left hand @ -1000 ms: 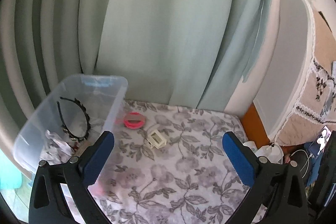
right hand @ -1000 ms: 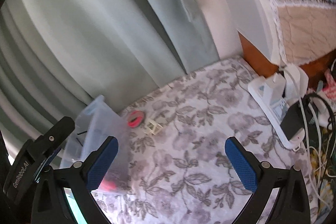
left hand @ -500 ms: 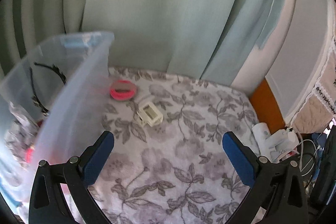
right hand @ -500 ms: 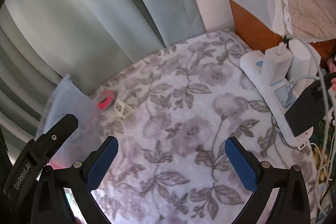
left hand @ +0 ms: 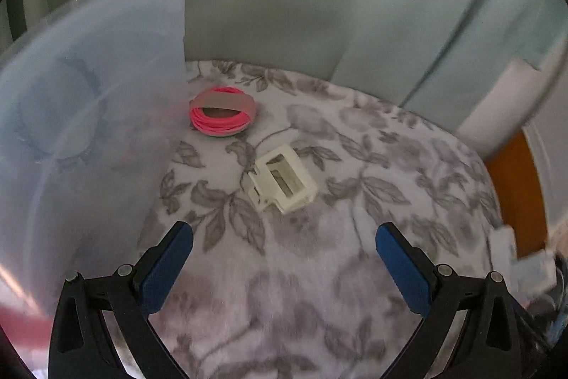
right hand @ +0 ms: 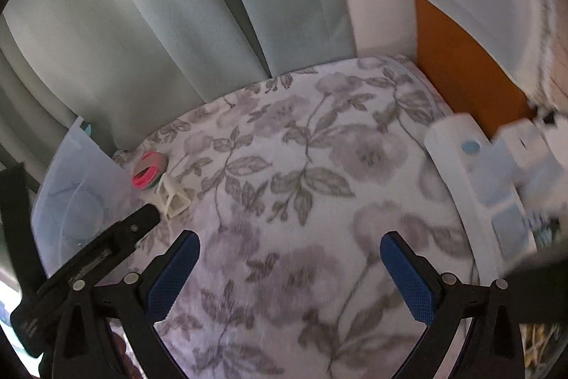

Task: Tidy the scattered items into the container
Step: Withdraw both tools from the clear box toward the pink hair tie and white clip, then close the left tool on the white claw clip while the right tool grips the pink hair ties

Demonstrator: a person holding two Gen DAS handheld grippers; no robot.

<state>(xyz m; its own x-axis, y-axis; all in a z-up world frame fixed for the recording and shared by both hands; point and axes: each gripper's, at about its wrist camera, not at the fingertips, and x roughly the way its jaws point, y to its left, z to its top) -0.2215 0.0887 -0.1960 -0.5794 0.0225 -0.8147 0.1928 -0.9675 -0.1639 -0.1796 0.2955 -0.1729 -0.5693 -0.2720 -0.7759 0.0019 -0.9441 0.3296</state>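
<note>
A clear plastic bin (left hand: 88,102) stands on the left of a floral-cloth table. Beside its wall lies a pink coil of cord with a grey band (left hand: 223,115). A cream hair claw clip (left hand: 282,184) lies a little nearer, just ahead of my left gripper (left hand: 284,269), which is open and empty above the cloth. In the right wrist view the bin (right hand: 74,198), pink coil (right hand: 149,170) and clip (right hand: 172,196) sit at far left. My right gripper (right hand: 289,276) is open and empty over the middle of the cloth.
Pale green curtains (left hand: 319,6) hang behind the table. A white power strip with plugs (right hand: 497,187) lies along the right edge, below an orange wooden panel (right hand: 458,59). The left gripper's black body (right hand: 88,261) shows at lower left of the right wrist view.
Both grippers have moved forward and lower toward the table. The clip and pink coil now look larger and closer in the left wrist view. The bin wall fills the left side.
</note>
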